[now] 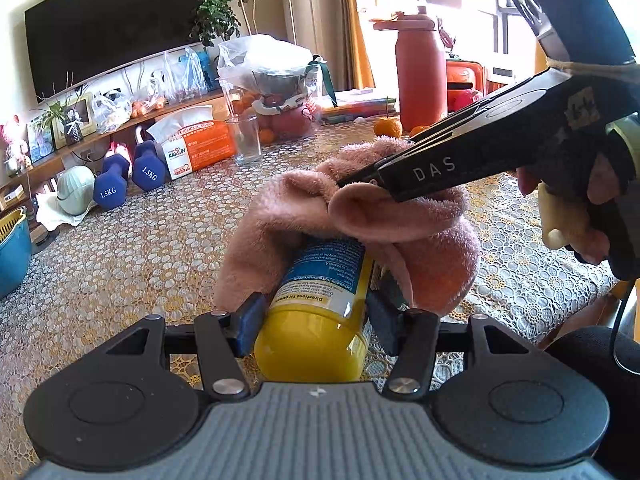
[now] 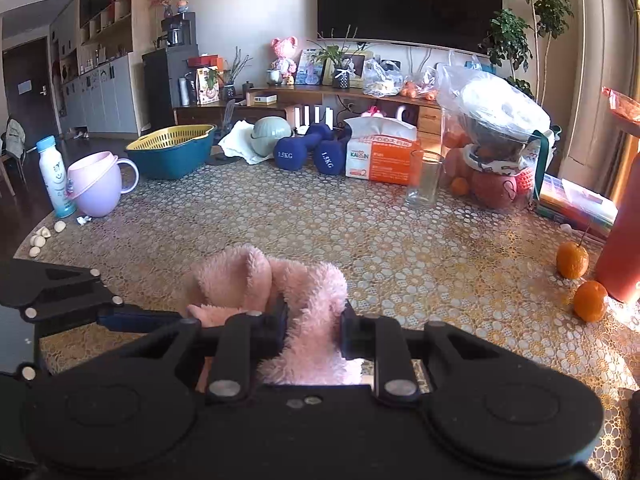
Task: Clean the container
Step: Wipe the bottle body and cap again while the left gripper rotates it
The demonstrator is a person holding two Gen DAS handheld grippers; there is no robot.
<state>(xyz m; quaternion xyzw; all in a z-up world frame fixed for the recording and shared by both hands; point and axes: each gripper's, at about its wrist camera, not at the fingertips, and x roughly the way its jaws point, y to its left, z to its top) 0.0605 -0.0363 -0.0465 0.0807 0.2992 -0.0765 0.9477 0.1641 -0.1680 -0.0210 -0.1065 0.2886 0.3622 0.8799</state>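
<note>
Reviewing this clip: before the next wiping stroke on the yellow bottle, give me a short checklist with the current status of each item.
1. Left gripper jaws clamped on the yellow bottle: ok, pads against both sides.
2. Right gripper holding the pink cloth: ok, cloth bunched between the jaws.
3. Cloth in contact with the bottle: ok, it drapes over the bottle's far end in the left wrist view.
4. Bottle lid closed: cannot tell, that end is under the cloth.
5. Glass and oranges on the table away from the wiping area: ok.
</note>
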